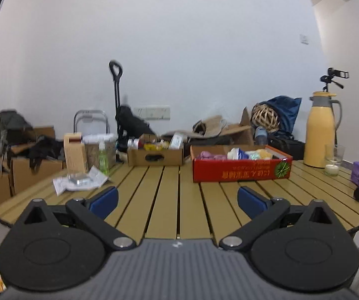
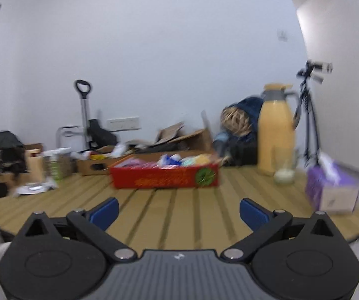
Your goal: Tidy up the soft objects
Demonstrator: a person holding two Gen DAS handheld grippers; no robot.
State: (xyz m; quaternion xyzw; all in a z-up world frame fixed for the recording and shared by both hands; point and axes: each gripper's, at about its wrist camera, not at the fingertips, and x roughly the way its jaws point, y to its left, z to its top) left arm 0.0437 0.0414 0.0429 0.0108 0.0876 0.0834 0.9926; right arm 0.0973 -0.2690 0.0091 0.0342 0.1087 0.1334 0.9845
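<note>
Both claws, left (image 1: 177, 197) and right (image 2: 178, 211), are held wide open, empty, above the desk (image 1: 164, 200); soft items are seen in the red box (image 1: 242, 172).

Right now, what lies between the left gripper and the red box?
Only bare slatted tabletop: in the left wrist view, nothing sits between the open left gripper and the red box.
</note>
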